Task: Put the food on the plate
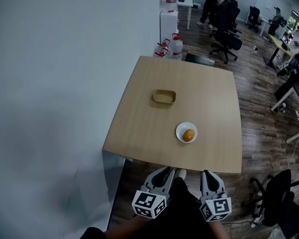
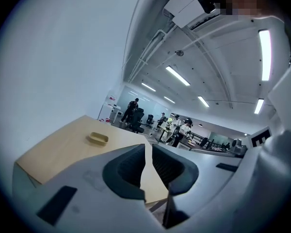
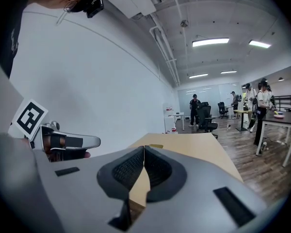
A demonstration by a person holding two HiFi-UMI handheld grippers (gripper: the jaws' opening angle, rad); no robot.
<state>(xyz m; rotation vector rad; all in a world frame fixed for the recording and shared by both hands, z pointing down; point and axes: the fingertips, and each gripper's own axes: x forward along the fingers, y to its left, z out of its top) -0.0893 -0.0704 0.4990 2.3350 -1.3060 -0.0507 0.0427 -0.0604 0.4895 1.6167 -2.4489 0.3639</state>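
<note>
A round golden-brown piece of food [image 1: 189,135] lies on a small white plate [image 1: 180,128] at the near right of the light wooden table [image 1: 139,128]. A shallow tan dish [image 1: 164,97] sits empty near the table's middle and shows far off in the left gripper view [image 2: 98,139]. Both grippers hang below the table's near edge, close to the person's body. My left gripper [image 1: 165,171] [image 2: 145,145] has its tips together with nothing between them. My right gripper [image 1: 208,174] [image 3: 144,148] is shut too and holds nothing.
A white wall runs along the table's left side. Beyond the far edge stand water jugs [image 1: 175,46], a white cabinet [image 1: 169,19] and black office chairs [image 1: 227,38]. Another black chair [image 1: 281,200] stands at the near right. People stand by desks at the back.
</note>
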